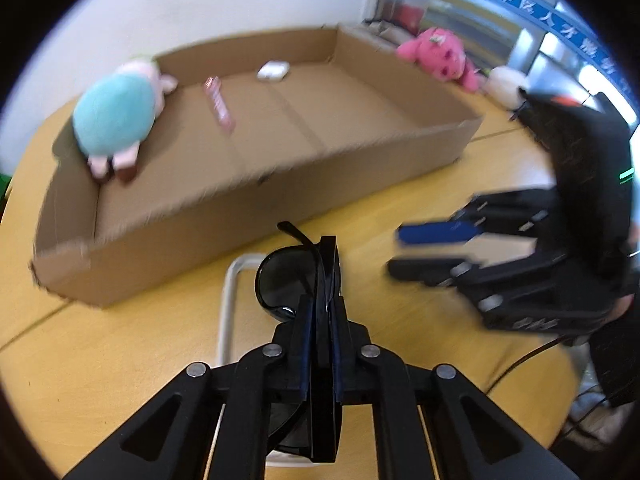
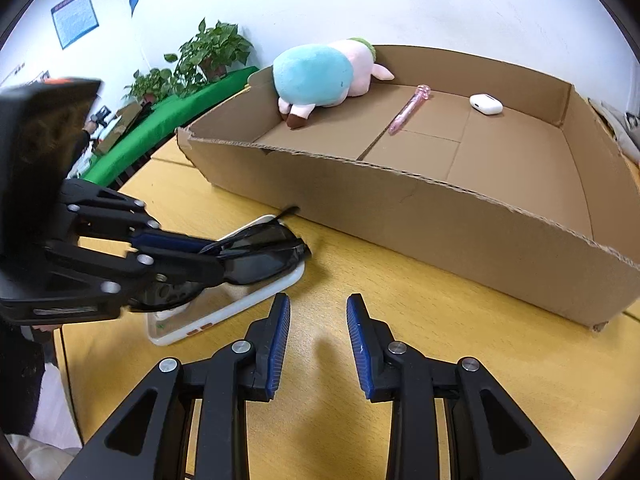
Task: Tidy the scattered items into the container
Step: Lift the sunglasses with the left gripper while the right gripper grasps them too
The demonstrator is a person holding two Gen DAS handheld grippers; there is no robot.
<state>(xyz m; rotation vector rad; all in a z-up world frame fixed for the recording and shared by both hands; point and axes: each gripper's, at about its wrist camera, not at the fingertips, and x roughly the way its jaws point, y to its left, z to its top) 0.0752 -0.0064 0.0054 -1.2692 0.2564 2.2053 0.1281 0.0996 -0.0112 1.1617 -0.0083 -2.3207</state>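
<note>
Left gripper (image 1: pixel 320 280) clamped on sunglasses (image 1: pixel 280 284) at lower centre, right gripper (image 2: pixel 318 316) apart; next, probably carry to box (image 1: pixel 280 184).

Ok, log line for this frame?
left gripper: shut on sunglasses | right gripper: open, empty | cardboard box: plush, pen, earbud case | phone: table
</note>
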